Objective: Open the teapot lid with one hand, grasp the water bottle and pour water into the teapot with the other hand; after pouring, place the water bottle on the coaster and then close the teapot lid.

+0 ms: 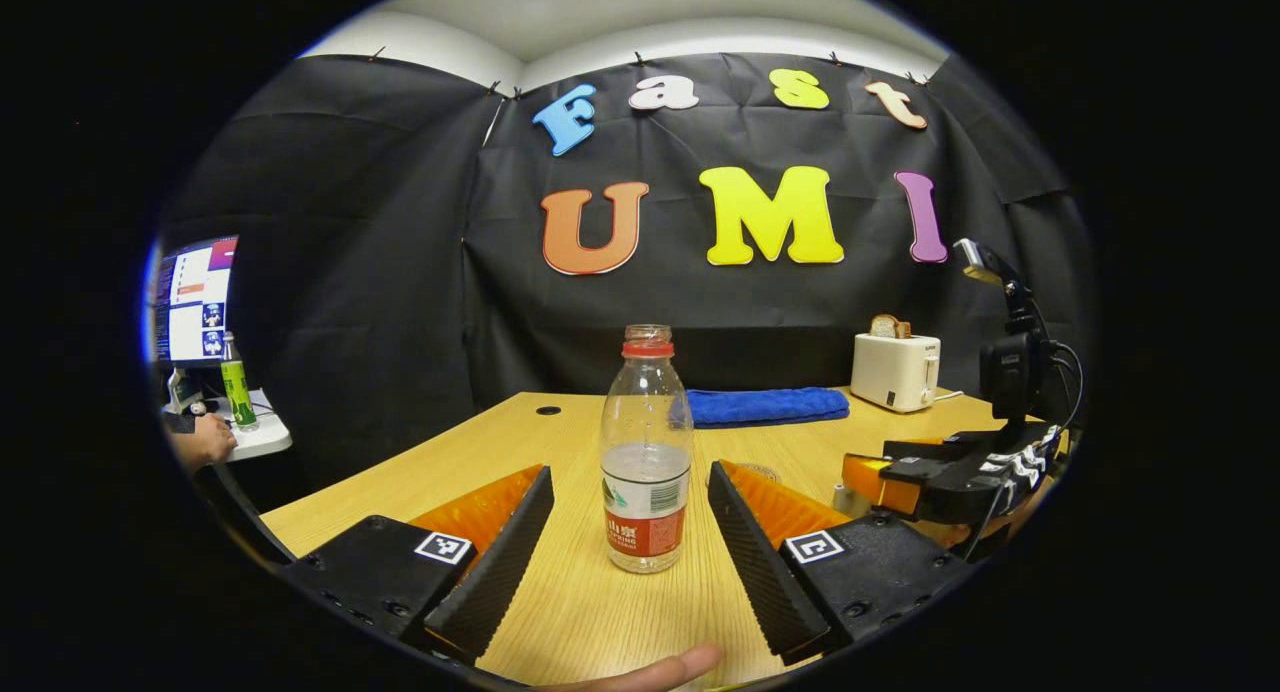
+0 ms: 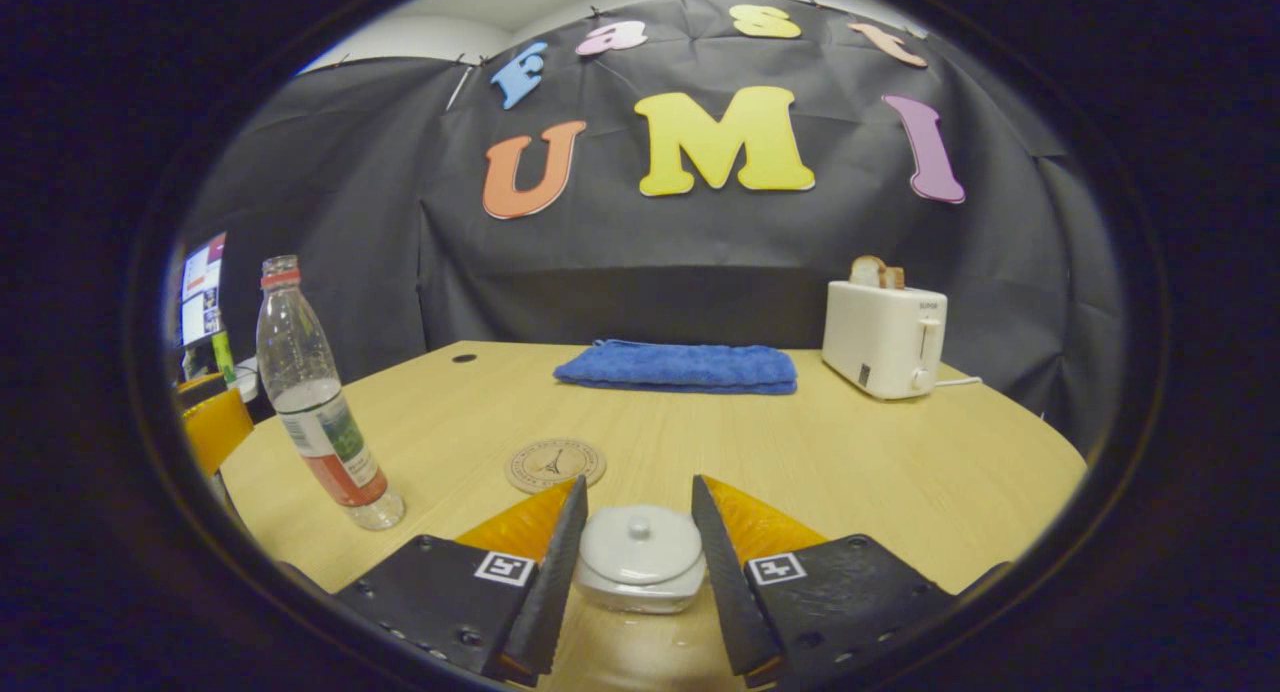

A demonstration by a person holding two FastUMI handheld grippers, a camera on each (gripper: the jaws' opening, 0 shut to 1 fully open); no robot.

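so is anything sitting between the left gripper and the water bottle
Nothing visible does. In the left gripper view the water bottle stands upright on the bare table, straight ahead of the open left gripper, with only wood between its fingers and the bottle. The right gripper sits off to the side.

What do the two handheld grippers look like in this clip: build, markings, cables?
Both the left gripper and the right gripper have black bodies, wedge-shaped ribbed fingers and square black-and-white tags. In the left gripper view, the right one also carries a black upright mount and cables.
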